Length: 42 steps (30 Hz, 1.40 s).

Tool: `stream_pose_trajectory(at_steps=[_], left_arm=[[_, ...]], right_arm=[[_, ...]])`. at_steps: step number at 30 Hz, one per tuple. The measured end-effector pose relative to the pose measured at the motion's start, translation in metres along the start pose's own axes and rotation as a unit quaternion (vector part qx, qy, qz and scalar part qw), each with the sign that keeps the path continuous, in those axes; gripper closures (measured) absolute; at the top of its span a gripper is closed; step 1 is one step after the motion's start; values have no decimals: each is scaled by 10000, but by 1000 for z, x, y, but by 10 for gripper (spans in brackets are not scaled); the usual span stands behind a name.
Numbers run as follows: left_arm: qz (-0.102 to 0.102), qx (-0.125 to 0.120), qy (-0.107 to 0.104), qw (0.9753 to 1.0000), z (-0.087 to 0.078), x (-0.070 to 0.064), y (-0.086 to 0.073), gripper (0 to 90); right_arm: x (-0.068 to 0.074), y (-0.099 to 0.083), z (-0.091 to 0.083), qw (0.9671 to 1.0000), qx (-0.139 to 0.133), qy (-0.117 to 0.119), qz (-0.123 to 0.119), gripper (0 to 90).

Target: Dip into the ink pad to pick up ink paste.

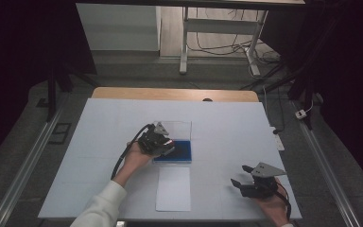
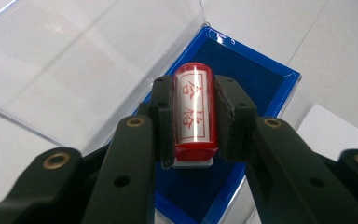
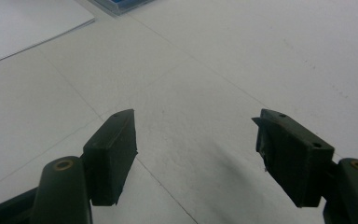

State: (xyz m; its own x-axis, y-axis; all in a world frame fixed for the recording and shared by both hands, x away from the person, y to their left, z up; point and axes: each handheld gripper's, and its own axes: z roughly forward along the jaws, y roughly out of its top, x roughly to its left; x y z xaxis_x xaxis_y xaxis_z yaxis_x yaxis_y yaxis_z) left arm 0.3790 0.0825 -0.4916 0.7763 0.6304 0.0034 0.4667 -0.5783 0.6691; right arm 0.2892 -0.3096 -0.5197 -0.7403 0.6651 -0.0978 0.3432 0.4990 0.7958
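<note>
Red and glossy, a small cylindrical plastic stamp [image 2: 193,112] with a white label of red characters sits clamped between the two black jaws of the left gripper [image 2: 193,119], which press on both of its sides. Its white base faces down over the dark blue pad of a shallow blue-rimmed ink tray [image 2: 279,79]; whether the base touches the pad cannot be told. The tray's clear plastic lid [image 2: 74,60] stands open on its far side. In the high view the left gripper [image 1: 163,144] is at the left edge of the tray [image 1: 182,158], near the middle of the white table top [image 1: 99,123]. Just near of the tray lies a white rectangular sheet of paper [image 1: 173,188]. Well to the right, close to the near edge of the table, the right gripper [image 1: 240,176] is held with its jaws spread wide apart and nothing between them, above bare table surface [image 3: 191,70].
</note>
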Motion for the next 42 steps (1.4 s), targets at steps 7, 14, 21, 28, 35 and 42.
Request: stream_pose_trajectory(at_steps=[7, 14, 21, 28, 35, 42], left_arm=[[26, 89, 63, 9999, 3, -2, 0, 711], [67, 70, 167, 9998, 4, -6, -1, 714], [189, 51, 311, 9993, 5, -11, -2, 714], [133, -18, 222, 9997, 5, -8, -4, 714], [129, -67, 244, 9996, 5, -9, -5, 714], [113, -92, 194, 9997, 5, -7, -6, 714]], right_arm=[[0, 0, 0, 10000, 9, 44, 14, 290], [2, 1, 2, 10000, 21, 78, 24, 290], [3, 1, 2, 10000, 19, 59, 27, 290], [3, 1, 2, 10000, 43, 41, 20, 290], [4, 1, 2, 10000, 55, 39, 2, 290], [4, 1, 3, 9999, 33, 99, 8, 290]])
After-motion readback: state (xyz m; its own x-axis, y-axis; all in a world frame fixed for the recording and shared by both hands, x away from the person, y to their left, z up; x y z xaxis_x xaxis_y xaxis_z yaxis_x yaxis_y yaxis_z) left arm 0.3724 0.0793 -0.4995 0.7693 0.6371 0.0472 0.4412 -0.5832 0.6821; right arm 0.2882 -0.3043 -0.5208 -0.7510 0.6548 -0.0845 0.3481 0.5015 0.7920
